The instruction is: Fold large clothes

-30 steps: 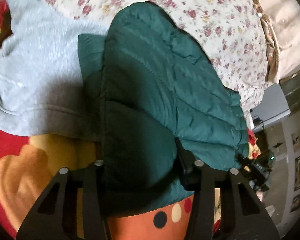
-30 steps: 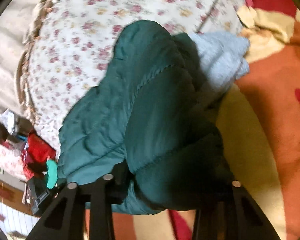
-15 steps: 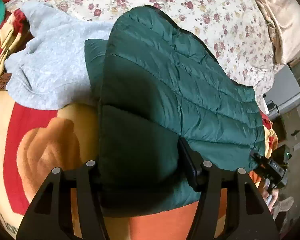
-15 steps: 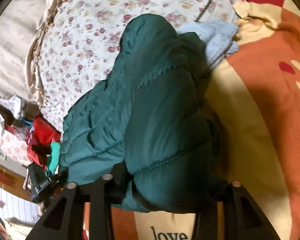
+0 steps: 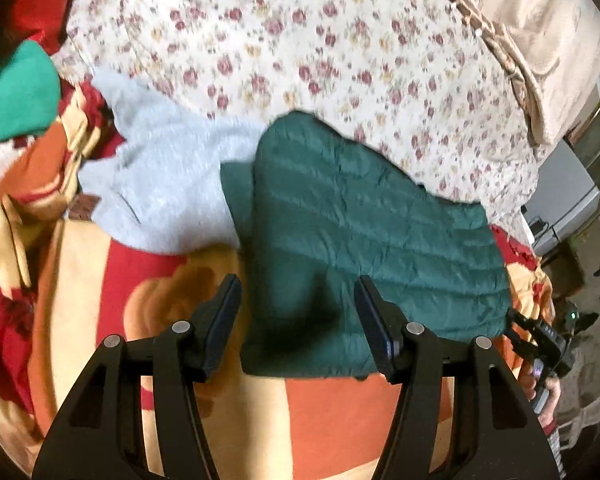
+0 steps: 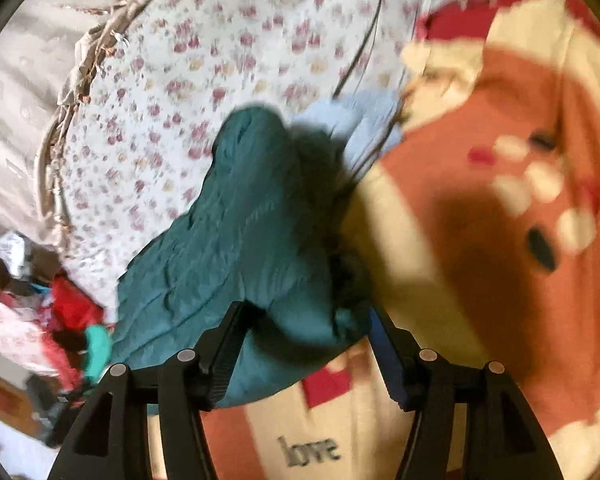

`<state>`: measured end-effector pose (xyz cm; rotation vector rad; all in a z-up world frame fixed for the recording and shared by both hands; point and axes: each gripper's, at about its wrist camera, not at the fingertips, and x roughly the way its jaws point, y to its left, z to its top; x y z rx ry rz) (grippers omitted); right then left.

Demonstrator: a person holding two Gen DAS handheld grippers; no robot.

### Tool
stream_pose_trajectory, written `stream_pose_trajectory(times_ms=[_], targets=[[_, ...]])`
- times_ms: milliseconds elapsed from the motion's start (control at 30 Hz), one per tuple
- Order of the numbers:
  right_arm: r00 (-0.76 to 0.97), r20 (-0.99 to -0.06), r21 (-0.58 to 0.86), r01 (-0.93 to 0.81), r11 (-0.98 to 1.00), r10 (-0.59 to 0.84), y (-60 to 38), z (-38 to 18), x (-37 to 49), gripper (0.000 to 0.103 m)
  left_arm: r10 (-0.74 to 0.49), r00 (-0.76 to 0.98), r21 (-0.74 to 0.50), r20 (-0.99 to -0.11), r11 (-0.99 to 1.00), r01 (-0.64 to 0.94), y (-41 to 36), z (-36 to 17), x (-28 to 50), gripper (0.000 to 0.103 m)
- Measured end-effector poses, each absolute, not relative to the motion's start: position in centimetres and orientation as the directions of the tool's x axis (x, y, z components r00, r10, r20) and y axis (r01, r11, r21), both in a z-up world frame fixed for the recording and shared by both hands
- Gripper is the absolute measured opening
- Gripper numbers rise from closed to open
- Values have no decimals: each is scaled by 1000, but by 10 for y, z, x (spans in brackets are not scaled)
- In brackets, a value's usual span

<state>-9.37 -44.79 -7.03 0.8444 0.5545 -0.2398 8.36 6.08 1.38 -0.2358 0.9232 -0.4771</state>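
Note:
A dark green quilted puffer jacket lies folded on the bed, partly over a light grey sweatshirt. My left gripper is open, its jaws wide apart just above the jacket's near edge, holding nothing. In the right wrist view the same jacket lies bunched, with the grey sweatshirt behind it. My right gripper is open, its jaws straddling the jacket's near end without clamping it. Both views are motion-blurred.
The bed has a floral sheet at the back and an orange, red and cream blanket printed "love" in front. A green garment lies far left. Cluttered clothes sit off the bed's left side.
Both grippers have opened and let go of the green jacket, which now rests on the bed. Both have drawn back and up from it.

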Motion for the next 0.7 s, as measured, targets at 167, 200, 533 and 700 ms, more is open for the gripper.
stream_pose_trajectory(times_ms=[167,200,533,700], targets=[[821,-551,541,487,686,-149,-457,-39,-87,59,-446,521,-343,-728,895,285,34,19,116,58],[814,-562,528,491,693,-149,-459,-37,-80,59,-432,523,-325,-735,901,289,25,18,124,58],[710,-698,307,421,854,-99,-435,-52,62,59,-194,508,-83,-839,969,233,-13,-39,162,59],[700,-710,320,418,850,-77,-436,-67,78,67,-200,515,-93,-833,970,225,-8,-45,162,61]])
